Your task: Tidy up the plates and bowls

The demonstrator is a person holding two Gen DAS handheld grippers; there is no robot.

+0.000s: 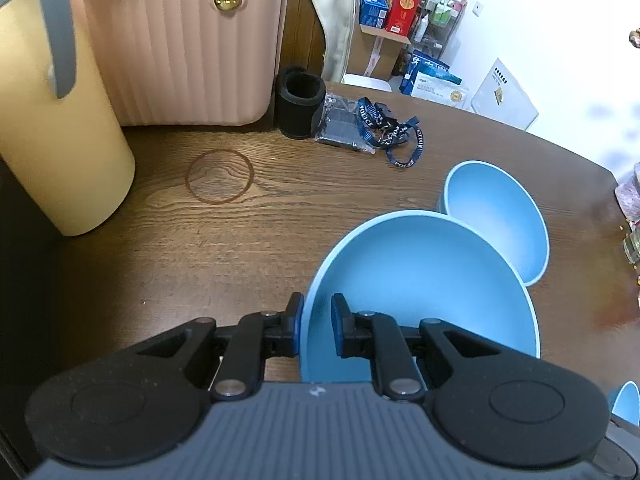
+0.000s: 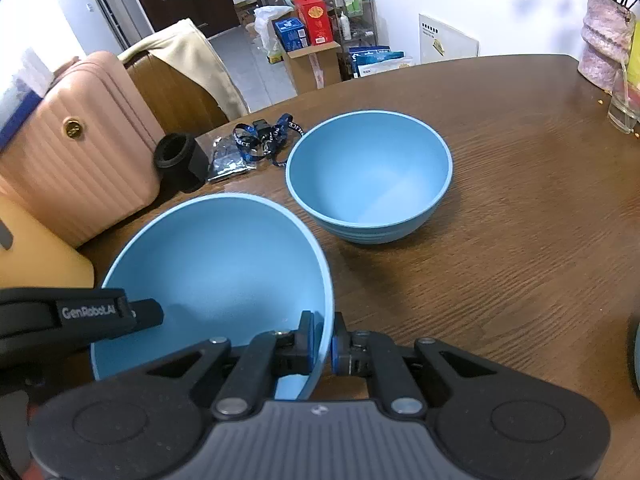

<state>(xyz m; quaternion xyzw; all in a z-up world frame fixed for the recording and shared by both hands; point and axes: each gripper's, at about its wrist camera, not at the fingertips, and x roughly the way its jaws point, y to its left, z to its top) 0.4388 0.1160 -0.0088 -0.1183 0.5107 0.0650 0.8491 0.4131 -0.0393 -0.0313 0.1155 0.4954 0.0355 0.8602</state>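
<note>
A large light-blue bowl is held by both grippers at opposite sides of its rim, tilted over the wooden table. My left gripper is shut on the bowl's left rim, one pad inside and one outside. On the right rim my right gripper is shut the same way. The left gripper's black finger shows at the left of the right wrist view. A second, matching blue bowl stands upright on the table just beyond the held one.
At the table's far left stand a pink ribbed case, a pale yellow cylinder, a black cup and a blue lanyard. A vase and a glass sit far right. Another blue rim peeks in bottom right.
</note>
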